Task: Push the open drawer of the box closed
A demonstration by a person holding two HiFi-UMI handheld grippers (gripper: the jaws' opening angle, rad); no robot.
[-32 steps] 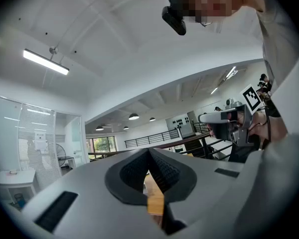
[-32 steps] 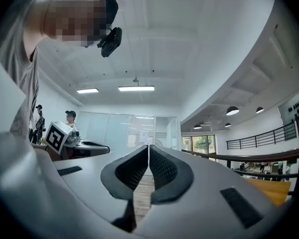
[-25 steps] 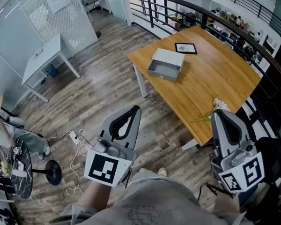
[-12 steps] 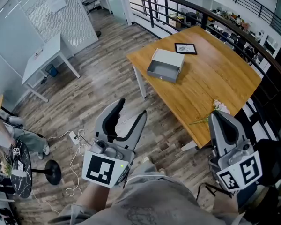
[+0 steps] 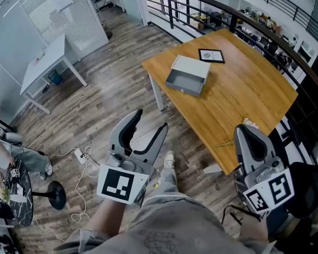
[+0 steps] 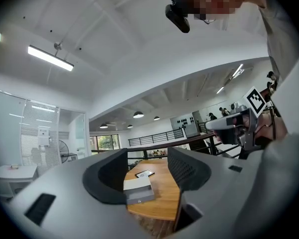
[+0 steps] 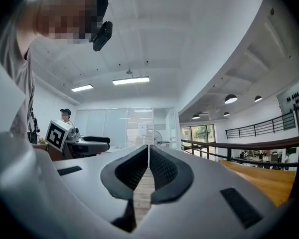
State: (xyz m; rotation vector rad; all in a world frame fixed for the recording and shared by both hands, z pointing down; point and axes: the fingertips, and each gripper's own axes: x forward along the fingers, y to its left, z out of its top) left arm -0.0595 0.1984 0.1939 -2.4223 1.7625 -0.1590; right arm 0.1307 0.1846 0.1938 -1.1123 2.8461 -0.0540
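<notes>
A grey box [image 5: 188, 74] with its drawer pulled out toward the table's near corner sits on the wooden table [image 5: 244, 89], well ahead of both grippers. My left gripper [image 5: 150, 120] hangs over the floor short of the table. Its jaws are opening, wide apart, with nothing between them. In the left gripper view the box [image 6: 138, 189] shows far off through the gap of the left gripper [image 6: 147, 158]. My right gripper [image 5: 244, 131] is shut and empty near the table's front edge. The right gripper [image 7: 148, 148] points away over the floor.
A framed picture [image 5: 210, 55] lies behind the box and a flower stem [image 5: 238, 134] at the table's near edge. A black railing [image 5: 201, 4] runs behind the table. A white table [image 5: 47, 62] stands far left, with cables [image 5: 82, 157] on the floor.
The left gripper's jaws went from shut to wide open. The person has stepped a little toward the table, one foot now showing. The right gripper stays shut.
</notes>
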